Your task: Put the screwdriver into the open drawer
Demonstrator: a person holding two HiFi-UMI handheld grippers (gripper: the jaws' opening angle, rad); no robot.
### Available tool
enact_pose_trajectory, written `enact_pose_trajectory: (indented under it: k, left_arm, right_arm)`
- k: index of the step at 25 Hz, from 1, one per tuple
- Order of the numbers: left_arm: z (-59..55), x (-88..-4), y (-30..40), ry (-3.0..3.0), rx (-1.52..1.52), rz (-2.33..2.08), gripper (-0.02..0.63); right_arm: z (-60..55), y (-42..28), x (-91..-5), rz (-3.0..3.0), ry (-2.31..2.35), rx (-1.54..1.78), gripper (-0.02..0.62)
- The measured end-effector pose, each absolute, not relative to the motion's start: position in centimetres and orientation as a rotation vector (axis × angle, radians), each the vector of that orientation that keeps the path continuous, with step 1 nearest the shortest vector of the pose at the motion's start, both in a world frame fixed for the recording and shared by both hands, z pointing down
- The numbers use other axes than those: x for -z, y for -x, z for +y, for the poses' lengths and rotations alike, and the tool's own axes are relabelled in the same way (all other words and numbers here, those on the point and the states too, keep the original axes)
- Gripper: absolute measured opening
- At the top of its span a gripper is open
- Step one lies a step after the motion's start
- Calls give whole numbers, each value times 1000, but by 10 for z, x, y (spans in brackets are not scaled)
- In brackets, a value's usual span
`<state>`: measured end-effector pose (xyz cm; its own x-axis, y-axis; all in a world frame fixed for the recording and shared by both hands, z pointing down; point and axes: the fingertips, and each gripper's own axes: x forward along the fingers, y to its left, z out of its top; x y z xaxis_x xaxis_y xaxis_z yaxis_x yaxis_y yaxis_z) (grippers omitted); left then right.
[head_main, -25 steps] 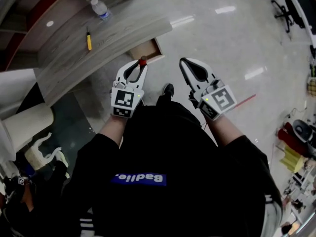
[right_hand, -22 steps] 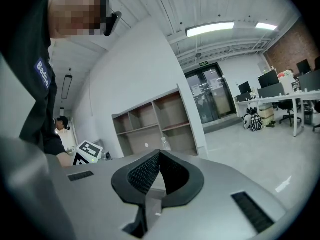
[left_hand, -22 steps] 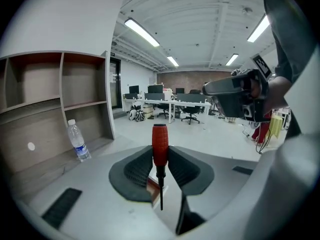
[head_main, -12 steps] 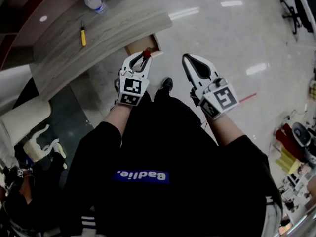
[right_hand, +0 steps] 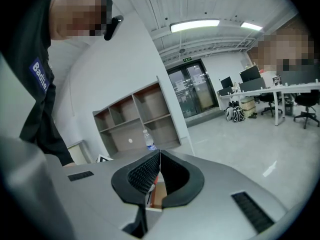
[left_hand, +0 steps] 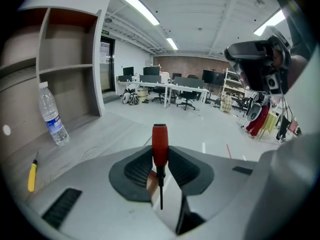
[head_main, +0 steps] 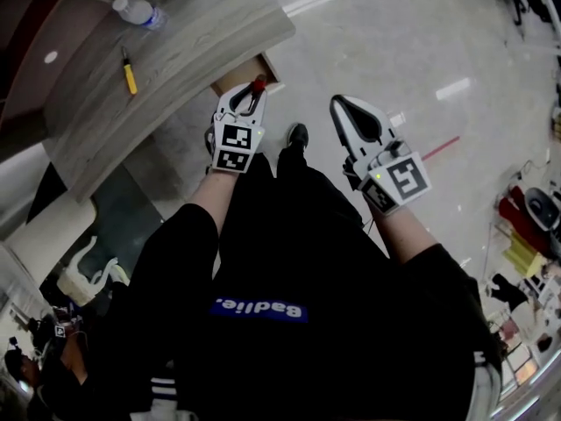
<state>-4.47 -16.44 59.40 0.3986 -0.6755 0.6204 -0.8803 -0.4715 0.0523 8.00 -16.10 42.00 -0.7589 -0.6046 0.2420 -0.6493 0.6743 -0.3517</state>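
A red-handled screwdriver [head_main: 258, 83] stands upright in my left gripper [head_main: 253, 91], which is shut on its handle [left_hand: 159, 143]; the thin shaft points down between the jaws. In the head view the gripper's tips hang by the near right corner of the open wooden drawer [head_main: 235, 74] under the desk's edge. My right gripper [head_main: 339, 103] is off to the right above the floor, shut with nothing in it; its pads [right_hand: 150, 170] meet in the right gripper view.
The grey wooden desk [head_main: 188, 42] carries a yellow screwdriver [head_main: 129, 71] and a water bottle [head_main: 137, 10], both also in the left gripper view as the yellow screwdriver [left_hand: 32, 172] and bottle [left_hand: 52, 115]. Open shelves [right_hand: 134, 116] back the desk. My foot [head_main: 298, 135] is on glossy floor.
My left gripper has sunk with the screwdriver and now sits closer to the drawer. The right gripper has dropped a little and stays shut.
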Motion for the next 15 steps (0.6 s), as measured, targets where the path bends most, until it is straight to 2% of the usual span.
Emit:
enact_pose_trajectory:
  k: [15]
  left_arm:
    - [-185,-696,53,-2221,-940,-1252,95]
  right_arm:
    - [-154,-95,-455,-2630,-1140,-681,29]
